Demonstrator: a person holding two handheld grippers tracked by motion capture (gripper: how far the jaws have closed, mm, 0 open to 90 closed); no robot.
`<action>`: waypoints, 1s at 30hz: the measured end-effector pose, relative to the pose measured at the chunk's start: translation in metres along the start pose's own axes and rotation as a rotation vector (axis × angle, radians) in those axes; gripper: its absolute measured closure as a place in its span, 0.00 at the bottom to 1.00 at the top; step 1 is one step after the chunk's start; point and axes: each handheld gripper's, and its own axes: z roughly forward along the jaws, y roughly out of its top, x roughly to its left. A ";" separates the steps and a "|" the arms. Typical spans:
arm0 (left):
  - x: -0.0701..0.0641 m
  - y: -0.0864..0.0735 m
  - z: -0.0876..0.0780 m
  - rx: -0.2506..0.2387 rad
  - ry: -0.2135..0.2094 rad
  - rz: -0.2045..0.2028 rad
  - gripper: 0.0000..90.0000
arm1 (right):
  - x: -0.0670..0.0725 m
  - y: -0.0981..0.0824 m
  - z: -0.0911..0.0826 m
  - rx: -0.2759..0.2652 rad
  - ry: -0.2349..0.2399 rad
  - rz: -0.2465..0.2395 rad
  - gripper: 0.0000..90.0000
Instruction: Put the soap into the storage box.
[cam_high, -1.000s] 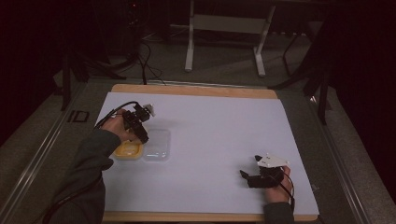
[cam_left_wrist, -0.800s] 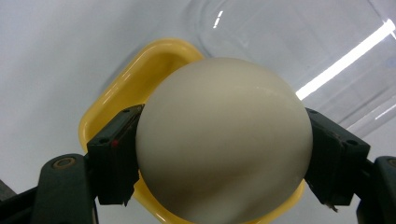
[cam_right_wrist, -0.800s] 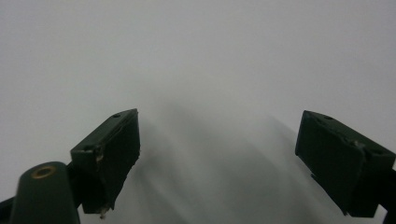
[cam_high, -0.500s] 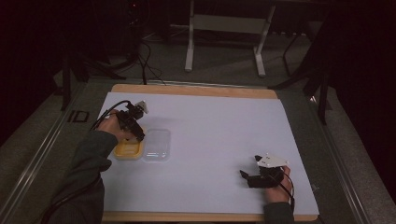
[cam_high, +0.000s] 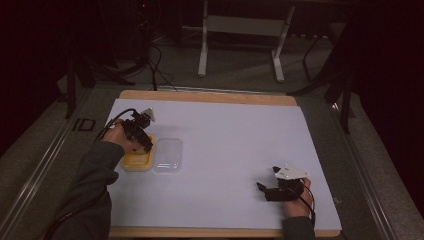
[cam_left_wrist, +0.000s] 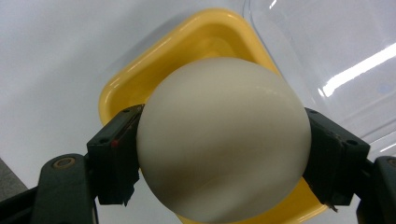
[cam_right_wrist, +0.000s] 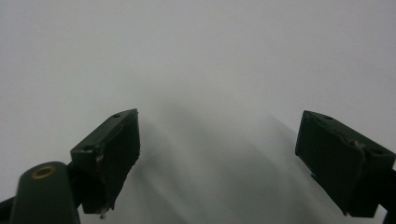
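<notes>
Left gripper view has you clamped on the white egg (cam_left_wrist: 224, 140), one black jaw pressed against each flank, about half closed around it, and the yellow tray (cam_left_wrist: 187, 51) sits right beneath, its rim showing from nine o'clock round to one o'clock of the egg. From the high view, your left gripper (cam_high: 143, 142) hangs over that yellow tray (cam_high: 136, 161) toward the worktop's (cam_high: 225, 130) nine o'clock side, with the clear lid (cam_high: 168, 155) lying just beside the tray at its three o'clock. My read: you're setting the egg down into the tray, so come down straight, keep the squeeze gentle and even, and let go only once the shell rests in the hollow. Watch the lid edge; it's close. As for the egg's long axis, it looks almost round from here, so it probably points toward the camera and down at the tray, though I can't be certain. Your right gripper (cam_high: 277, 190) rests near the worktop's five o'clock corner, jaws wide apart, holding nothing.
</notes>
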 end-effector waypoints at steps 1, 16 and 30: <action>0.000 0.000 0.001 0.002 -0.003 0.005 0.26 | 0.000 0.000 0.000 0.000 0.000 0.000 0.15; 0.005 -0.004 0.009 0.019 -0.052 0.018 0.25 | 0.000 0.000 0.000 0.000 -0.002 -0.002 0.15; -0.003 -0.006 0.000 -0.017 -0.013 0.094 0.10 | 0.001 0.000 0.000 0.003 -0.005 -0.005 0.15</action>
